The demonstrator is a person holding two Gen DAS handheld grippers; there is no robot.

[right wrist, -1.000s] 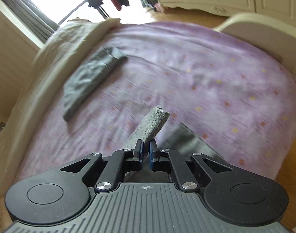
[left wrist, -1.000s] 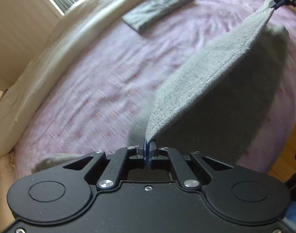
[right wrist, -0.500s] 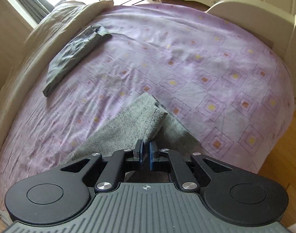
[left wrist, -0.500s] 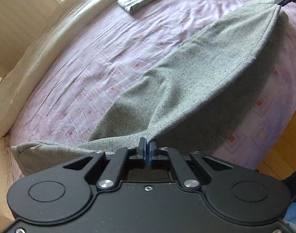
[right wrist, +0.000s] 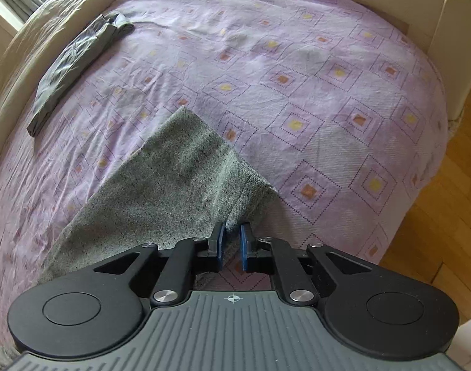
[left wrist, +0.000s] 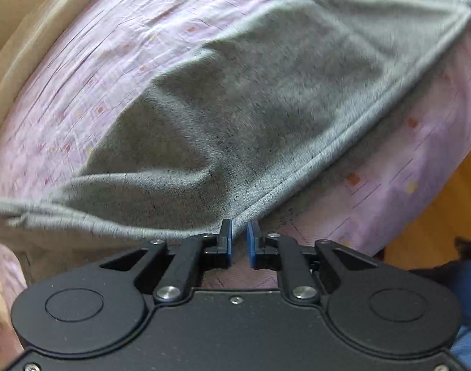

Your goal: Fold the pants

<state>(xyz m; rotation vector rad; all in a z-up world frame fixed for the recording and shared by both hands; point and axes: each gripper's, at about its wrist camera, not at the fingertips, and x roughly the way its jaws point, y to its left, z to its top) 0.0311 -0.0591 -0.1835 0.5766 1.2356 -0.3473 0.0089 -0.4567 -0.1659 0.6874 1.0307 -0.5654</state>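
The grey pants [left wrist: 250,102] lie spread on the purple patterned bed sheet [left wrist: 105,61]. In the left wrist view my left gripper [left wrist: 239,232] is slightly open, its blue pads just parted at the hemmed edge of the pants. In the right wrist view the pants [right wrist: 161,185] lie flat with one end on the sheet [right wrist: 328,92]. My right gripper [right wrist: 230,235] is slightly open, with a corner of the fabric resting between the parted pads.
A folded dark grey garment [right wrist: 77,58] lies at the far left of the bed. A beige duvet [right wrist: 34,31] runs along the left side. A cream footboard [right wrist: 445,31] stands at the right. Wooden floor [right wrist: 445,216] lies beyond the bed's near edge.
Both grippers lowered the pants from held up in the air onto the sheet. Both sets of jaws went from shut on the fabric to slightly parted.
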